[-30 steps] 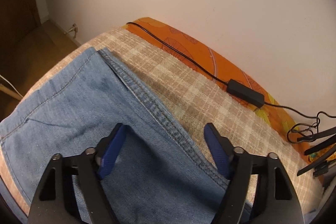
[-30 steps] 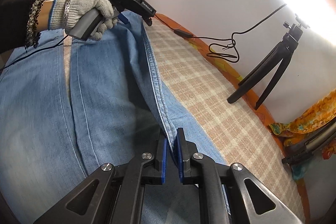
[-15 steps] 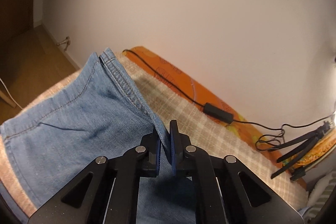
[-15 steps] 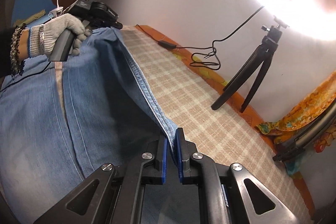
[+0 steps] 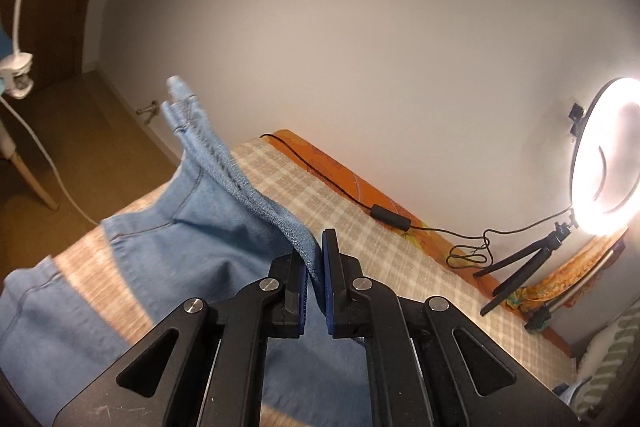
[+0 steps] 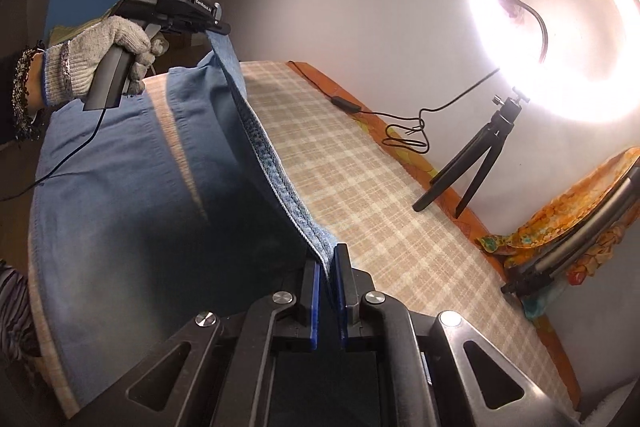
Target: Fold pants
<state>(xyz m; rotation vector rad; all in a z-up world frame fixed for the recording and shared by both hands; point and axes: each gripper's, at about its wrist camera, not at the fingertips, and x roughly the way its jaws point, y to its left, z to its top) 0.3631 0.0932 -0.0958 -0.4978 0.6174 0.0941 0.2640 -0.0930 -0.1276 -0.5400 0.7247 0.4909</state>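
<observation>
Over plaid bed [image 6: 360, 163] | jeans [image 6: 120, 187] seam edge lifted, rest draped on bed | L gripper [image 5: 315, 279] clamped on seam | R gripper [image 6: 328, 291] clamped on same seam | ring light [image 6: 560, 27] by wall

pants [image 6: 120, 187] on plaid cover [image 6: 360, 187], ring light [image 6: 560, 27] beyond, by wall

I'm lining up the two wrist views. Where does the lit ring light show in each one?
Left wrist view: the ring light glows at the far right edge, above its small black tripod.
Right wrist view: the ring light fills the upper right, with the tripod below it.
Shared landmark: the black cable along the orange edge beside the plaid cover, leading to the tripod.
</observation>
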